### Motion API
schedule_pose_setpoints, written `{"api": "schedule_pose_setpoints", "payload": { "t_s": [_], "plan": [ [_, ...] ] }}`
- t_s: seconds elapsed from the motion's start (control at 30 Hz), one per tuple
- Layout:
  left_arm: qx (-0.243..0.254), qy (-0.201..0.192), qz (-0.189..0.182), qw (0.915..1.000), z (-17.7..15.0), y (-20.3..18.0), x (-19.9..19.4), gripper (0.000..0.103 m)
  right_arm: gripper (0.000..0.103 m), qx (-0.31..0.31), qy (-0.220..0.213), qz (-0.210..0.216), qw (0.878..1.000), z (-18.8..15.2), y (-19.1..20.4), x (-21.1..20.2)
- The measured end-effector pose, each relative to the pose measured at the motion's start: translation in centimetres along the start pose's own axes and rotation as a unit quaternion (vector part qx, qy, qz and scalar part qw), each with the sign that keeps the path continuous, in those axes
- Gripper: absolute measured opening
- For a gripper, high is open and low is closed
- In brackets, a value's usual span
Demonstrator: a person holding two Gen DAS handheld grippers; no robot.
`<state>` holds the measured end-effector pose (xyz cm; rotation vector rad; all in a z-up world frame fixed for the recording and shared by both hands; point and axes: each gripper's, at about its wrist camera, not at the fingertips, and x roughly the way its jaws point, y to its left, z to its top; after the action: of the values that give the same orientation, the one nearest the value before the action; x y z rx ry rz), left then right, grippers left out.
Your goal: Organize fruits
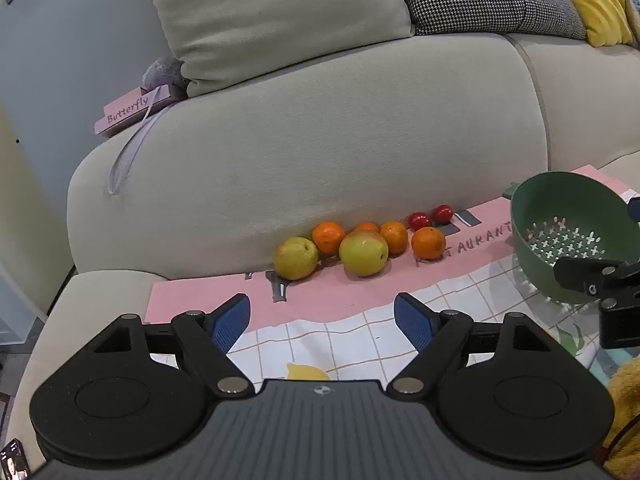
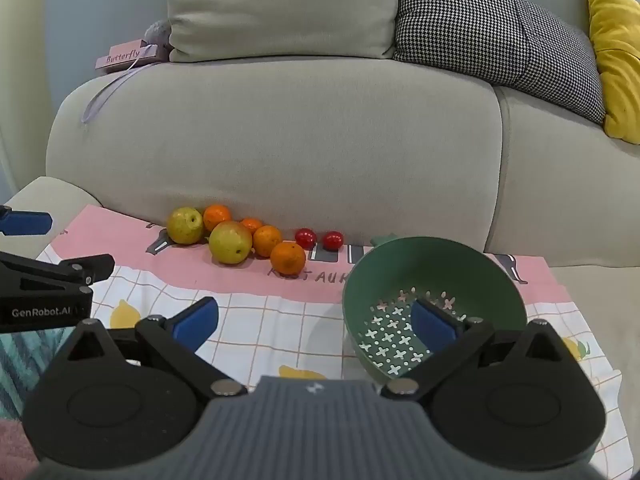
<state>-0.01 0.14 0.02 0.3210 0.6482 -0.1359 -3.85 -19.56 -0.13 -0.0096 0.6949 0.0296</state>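
Both claws hung above the cloth-covered sofa seat, angled down toward the fruit. The left claw [image 1: 322, 318] stood with its jaws wide apart, nothing between its blue pads [image 1: 231, 322], only the checked part of the cloth [image 1: 460, 304] beneath. The right claw [image 2: 314, 322] was spread just as wide and gripped nothing; its right-hand pad showed in front of the green colander [image 2: 432, 276].

The fruit sat in a loose row along the pink band of the cloth, tight against the sofa backrest [image 2: 280, 132]. At the left end a yellow-green pear [image 2: 185, 225] lay beside an orange [image 2: 217, 217]. A bigger pear [image 2: 231, 242] sat just in front, with three more oranges close by: a small one behind [image 2: 251, 225], one beside it [image 2: 267, 241], and one nearest the colander [image 2: 288, 258]. Two red cherry tomatoes [image 2: 305, 238] came next, side by side.

The colander was tipped, its perforated bottom facing the cameras, no fruit in it. It stood to the right of the row, near the tomatoes but apart from them.
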Motion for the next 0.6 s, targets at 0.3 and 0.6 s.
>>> {"api": "schedule_pose_setpoints", "payload": {
  "t_s": [0.3, 0.6],
  "plan": [
    [-0.004, 0.001, -0.009, 1.0, -0.06, 0.3, -0.23, 0.095, 0.099, 0.003, 0.009, -0.004, 1.0, -0.06, 0.02, 0.07],
    [-0.007, 0.001, -0.007, 1.0, -0.32, -0.01, -0.16, 0.095, 0.099, 0.007, 0.028, -0.011, 1.0, -0.11, -0.02, 0.28]
  ]
}}
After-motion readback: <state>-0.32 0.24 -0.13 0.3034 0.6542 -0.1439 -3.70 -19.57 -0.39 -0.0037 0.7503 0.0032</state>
